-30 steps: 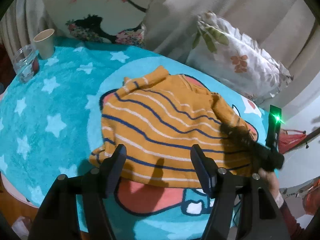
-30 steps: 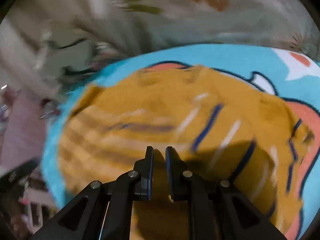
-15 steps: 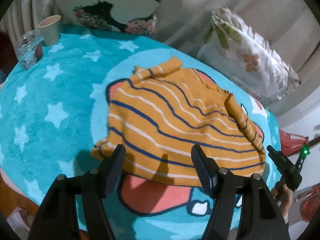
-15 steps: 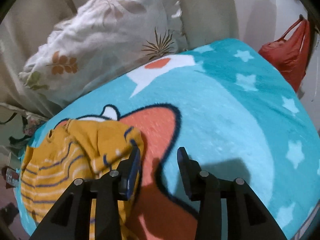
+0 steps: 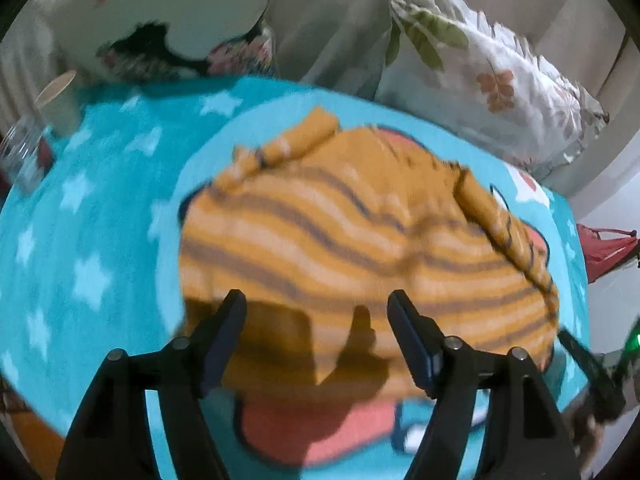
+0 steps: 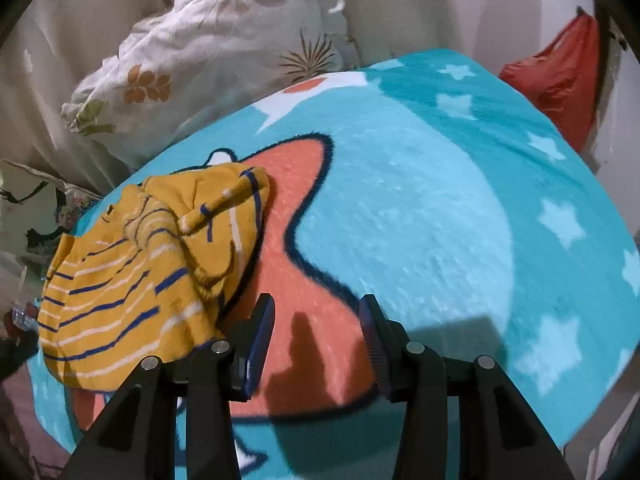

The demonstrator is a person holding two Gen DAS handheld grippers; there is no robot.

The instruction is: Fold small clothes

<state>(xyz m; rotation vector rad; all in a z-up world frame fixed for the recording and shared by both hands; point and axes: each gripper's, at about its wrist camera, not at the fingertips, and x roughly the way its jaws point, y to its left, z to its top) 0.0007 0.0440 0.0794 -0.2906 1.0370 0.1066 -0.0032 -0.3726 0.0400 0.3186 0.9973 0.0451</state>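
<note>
An orange sweater [image 5: 340, 240] with navy and white stripes lies partly folded on a turquoise star blanket [image 5: 92, 240]. One sleeve lies folded over its right side. My left gripper [image 5: 316, 312] is open and empty, just above the sweater's near hem. In the right wrist view the sweater [image 6: 152, 272] lies to the left. My right gripper [image 6: 316, 316] is open and empty over the blanket's orange patch [image 6: 304, 216], right of the sweater. The right gripper also shows at the lower right edge of the left wrist view [image 5: 588, 364].
A floral pillow [image 5: 492, 72] and a cushion [image 5: 160, 20] stand behind the blanket. A paper cup [image 5: 60, 96] and a glass jar [image 5: 24, 152] sit at the far left. A red bag [image 6: 560, 76] hangs at the right, past the blanket's edge.
My right gripper has let go of the sweater's sleeve, opened and drawn back to the right. My left gripper has moved closer to the sweater's near hem.
</note>
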